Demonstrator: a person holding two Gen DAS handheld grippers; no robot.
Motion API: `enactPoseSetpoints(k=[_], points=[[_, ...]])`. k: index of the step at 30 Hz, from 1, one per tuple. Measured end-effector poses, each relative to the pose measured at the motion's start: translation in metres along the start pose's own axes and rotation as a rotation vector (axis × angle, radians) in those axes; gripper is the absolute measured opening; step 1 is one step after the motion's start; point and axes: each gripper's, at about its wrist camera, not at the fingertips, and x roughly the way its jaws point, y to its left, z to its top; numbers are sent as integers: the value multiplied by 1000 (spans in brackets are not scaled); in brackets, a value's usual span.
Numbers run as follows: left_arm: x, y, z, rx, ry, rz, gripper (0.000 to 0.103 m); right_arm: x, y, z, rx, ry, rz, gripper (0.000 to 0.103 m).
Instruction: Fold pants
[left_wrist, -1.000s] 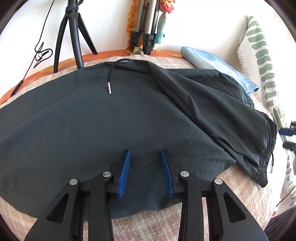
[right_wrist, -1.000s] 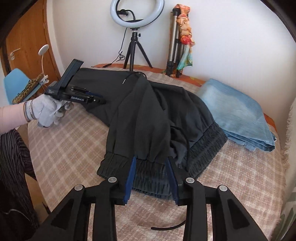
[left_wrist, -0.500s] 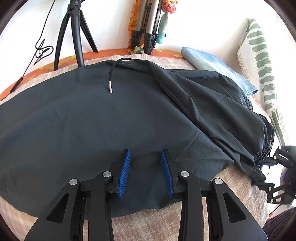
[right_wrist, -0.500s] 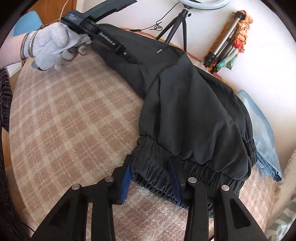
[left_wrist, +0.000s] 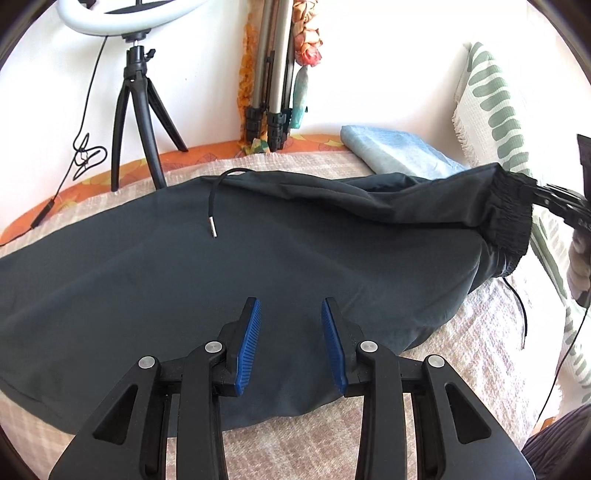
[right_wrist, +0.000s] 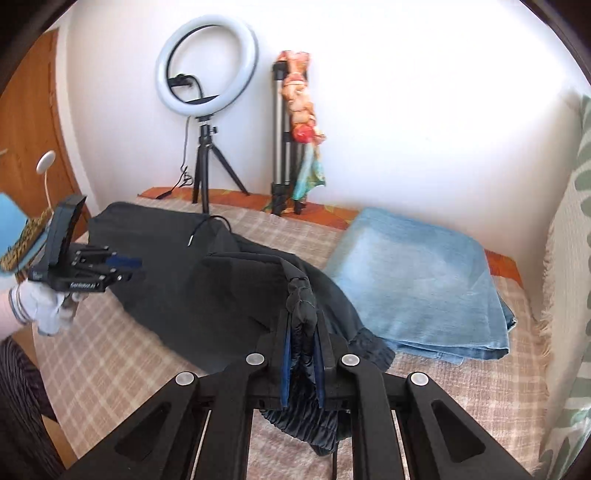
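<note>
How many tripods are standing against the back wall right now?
2: a black tripod holding the ring light, on the left, and a folded silver tripod draped with a scarf, to its right. None others show.

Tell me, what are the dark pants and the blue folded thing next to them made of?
The pants look like thin, smooth woven cloth, maybe a light synthetic: matte, draping in soft creases, with a gathered stretchy cuff. The blue folded thing looks like faded denim: thick layers, pale washed colour, stiff edges. Neither can be told for certain by sight.

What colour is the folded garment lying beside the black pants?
Light blue, like faded denim; the folded garment shows best in the right wrist view.
</note>
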Motion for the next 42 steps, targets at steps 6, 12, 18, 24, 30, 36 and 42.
enactPoseSetpoints(k=[6, 12, 18, 24, 30, 36, 42], points=[[9, -5, 2, 9, 16, -4, 32, 55, -47, -5, 144, 108, -64, 19], [13, -6, 2, 10, 27, -10, 32, 46, -91, -28, 407, 72, -39, 58], [8, -11, -2, 24, 29, -24, 32, 46, -111, -65, 608, 70, 100, 75], [-1, -38, -9, 118, 32, -75, 32, 63, -110, -74, 640, 61, 158, 76], [5, -76, -19, 274, 54, -122, 41, 96, -105, -69, 682, 81, 254, 69], [20, -129, -32, 563, 32, -22, 52, 91, -114, -69, 758, 47, 291, 36], [54, -137, -28, 612, 58, 10, 52, 49, -124, -78, 732, 21, 207, 63]])
